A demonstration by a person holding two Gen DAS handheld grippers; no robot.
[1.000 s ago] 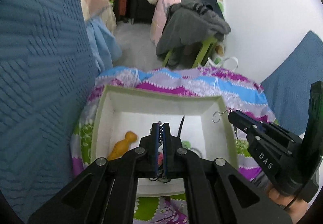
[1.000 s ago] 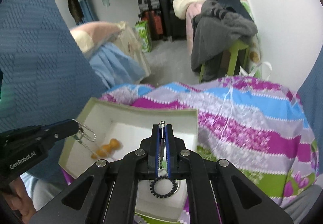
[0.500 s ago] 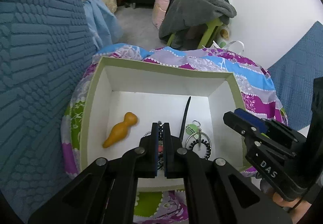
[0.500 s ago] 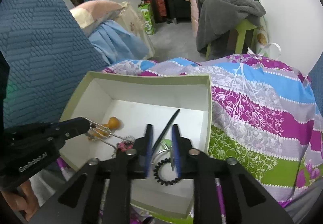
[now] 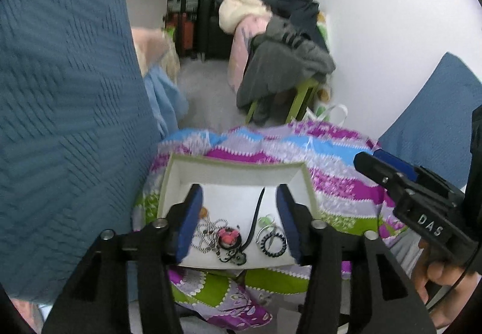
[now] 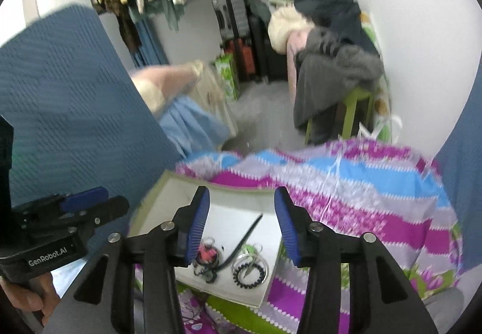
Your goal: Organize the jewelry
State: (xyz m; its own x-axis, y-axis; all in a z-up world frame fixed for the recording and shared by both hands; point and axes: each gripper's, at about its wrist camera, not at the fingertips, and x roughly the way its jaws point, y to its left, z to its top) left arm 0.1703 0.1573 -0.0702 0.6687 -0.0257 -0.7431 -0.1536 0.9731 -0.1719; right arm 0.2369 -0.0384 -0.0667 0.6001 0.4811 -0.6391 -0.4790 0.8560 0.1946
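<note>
Both tongs, left and right, spread wide and empty above the white box, jewelry heaped at its near end: bead chain leftmost, nearer the left; black coil ring rightmost.

Black left tool — blue ribbed pads, silver screws, bare-skinned hand

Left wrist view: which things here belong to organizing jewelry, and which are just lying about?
Job:
box
bead chain
pink pendant
black coil ring
black cord
left gripper, jaws open
right gripper

Lying about:
quilt
clothes pile
green stool
blue pillow
</note>
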